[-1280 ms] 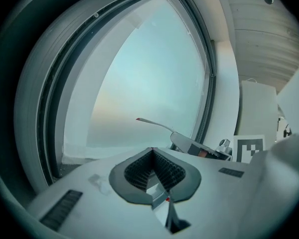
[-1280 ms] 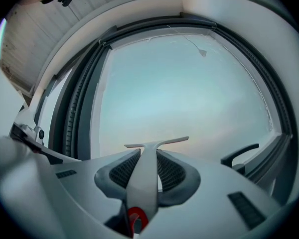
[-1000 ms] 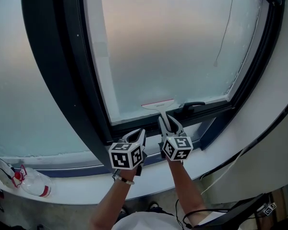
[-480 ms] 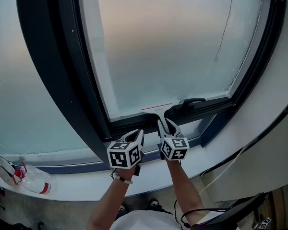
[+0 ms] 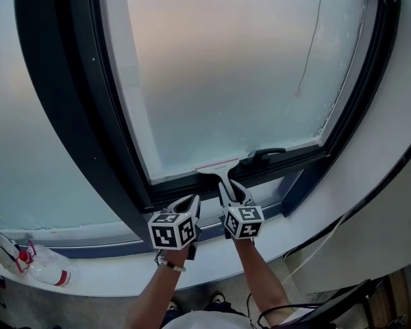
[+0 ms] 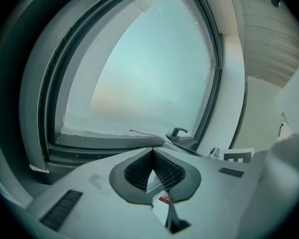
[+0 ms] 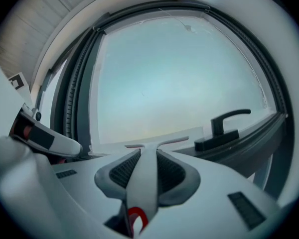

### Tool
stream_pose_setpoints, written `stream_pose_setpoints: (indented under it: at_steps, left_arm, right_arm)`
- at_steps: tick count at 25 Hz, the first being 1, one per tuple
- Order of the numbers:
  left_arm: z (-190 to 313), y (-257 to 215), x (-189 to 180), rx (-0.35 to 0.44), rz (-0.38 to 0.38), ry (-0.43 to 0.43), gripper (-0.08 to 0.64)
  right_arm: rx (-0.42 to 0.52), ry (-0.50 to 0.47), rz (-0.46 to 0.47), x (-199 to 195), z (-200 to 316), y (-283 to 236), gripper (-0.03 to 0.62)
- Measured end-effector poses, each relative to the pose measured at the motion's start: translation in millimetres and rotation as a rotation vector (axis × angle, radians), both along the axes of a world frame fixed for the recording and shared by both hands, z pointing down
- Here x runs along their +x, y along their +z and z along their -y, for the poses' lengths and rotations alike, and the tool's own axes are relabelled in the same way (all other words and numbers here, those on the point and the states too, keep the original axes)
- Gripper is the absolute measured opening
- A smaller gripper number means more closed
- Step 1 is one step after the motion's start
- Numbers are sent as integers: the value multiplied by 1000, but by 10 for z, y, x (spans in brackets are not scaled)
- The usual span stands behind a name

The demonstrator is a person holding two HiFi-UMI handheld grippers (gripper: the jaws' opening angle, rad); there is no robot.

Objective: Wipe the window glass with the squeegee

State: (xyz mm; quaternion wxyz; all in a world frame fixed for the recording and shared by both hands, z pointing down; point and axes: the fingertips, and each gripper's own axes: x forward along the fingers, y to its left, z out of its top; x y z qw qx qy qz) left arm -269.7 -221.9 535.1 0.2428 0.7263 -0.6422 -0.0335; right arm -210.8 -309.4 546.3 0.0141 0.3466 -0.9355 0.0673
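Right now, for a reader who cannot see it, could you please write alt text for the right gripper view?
The right gripper is shut on the pale handle of a squeegee, whose blade reaches the bottom edge of the frosted window glass. A black window handle sits to the right of it.

White T-shaped plastic squeegee (image 5: 220, 169) had its thin red-edged blade level against the bottom edge of the frosted window glass pane (image 5: 226, 67). Its handle ran straight back, clamped in the right gripper (image 7: 143, 158).
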Motion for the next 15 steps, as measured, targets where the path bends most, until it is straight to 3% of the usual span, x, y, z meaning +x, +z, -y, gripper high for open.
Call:
stream_pose_setpoints:
  at_steps: [4, 9, 15]
  left_arm:
    - [88, -380, 113, 52, 30, 25, -2]
    - [350, -1291, 274, 193, 107, 59, -2]
    - [562, -2312, 370, 325, 223, 76, -2]
  right_arm:
    - [110, -24, 57, 153, -138, -790, 91]
    - [309, -37, 150, 357, -43, -2218, 91]
    - [462, -15, 246, 572, 18, -3529, 91]
